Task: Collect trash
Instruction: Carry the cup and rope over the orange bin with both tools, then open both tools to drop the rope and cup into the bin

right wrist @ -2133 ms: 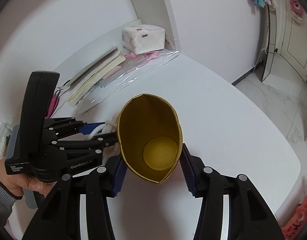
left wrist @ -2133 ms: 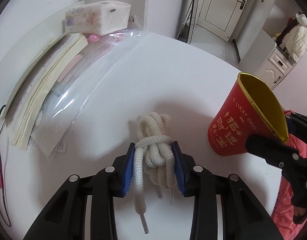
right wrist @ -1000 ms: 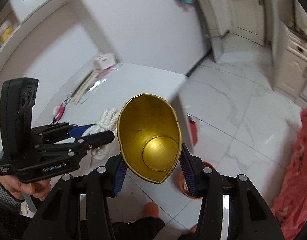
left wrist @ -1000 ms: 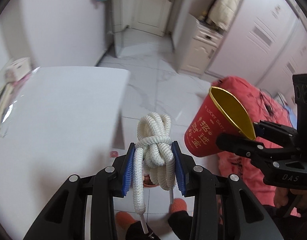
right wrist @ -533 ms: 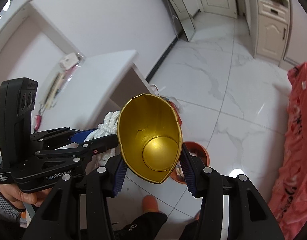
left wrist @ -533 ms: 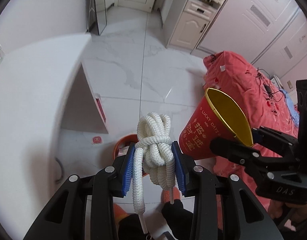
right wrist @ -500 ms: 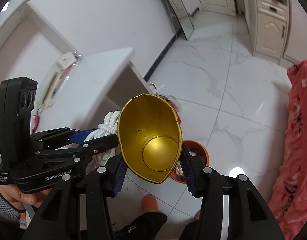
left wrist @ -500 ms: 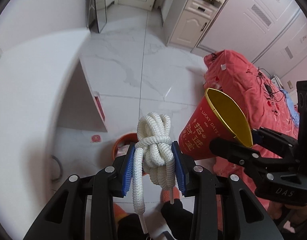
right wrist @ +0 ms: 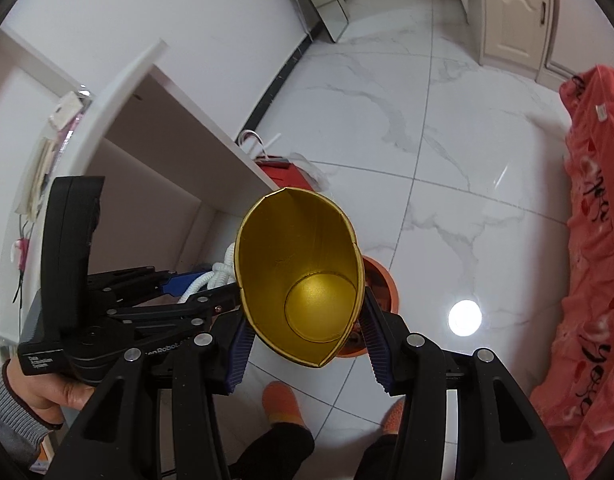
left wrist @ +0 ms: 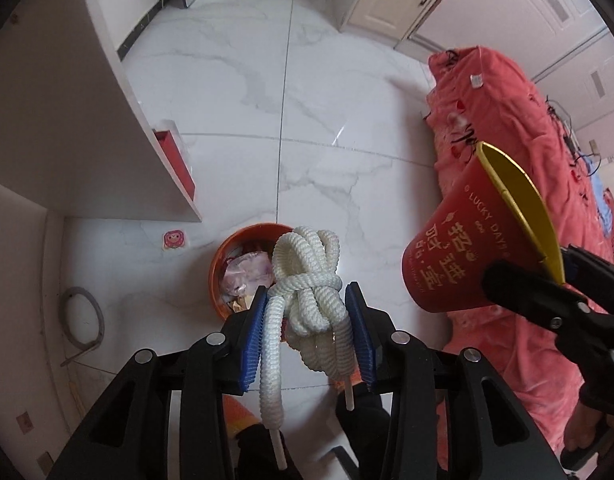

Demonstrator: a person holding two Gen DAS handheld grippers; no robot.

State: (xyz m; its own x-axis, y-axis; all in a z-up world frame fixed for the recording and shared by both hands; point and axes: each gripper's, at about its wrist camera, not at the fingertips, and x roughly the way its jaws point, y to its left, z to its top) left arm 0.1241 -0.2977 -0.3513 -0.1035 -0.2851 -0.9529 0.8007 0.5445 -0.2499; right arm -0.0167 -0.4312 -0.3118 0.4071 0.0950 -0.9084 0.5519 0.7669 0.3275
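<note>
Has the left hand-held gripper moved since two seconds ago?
Yes. The left hand-held gripper, gripping the knotted white rope, swung off the white table to above the orange floor bin.

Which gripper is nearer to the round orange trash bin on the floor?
Left. The left gripper, shut on the knotted white rope, hangs above the round orange trash bin's rim. The right gripper, squeezing the red paper cup, sits off to its side.
</note>
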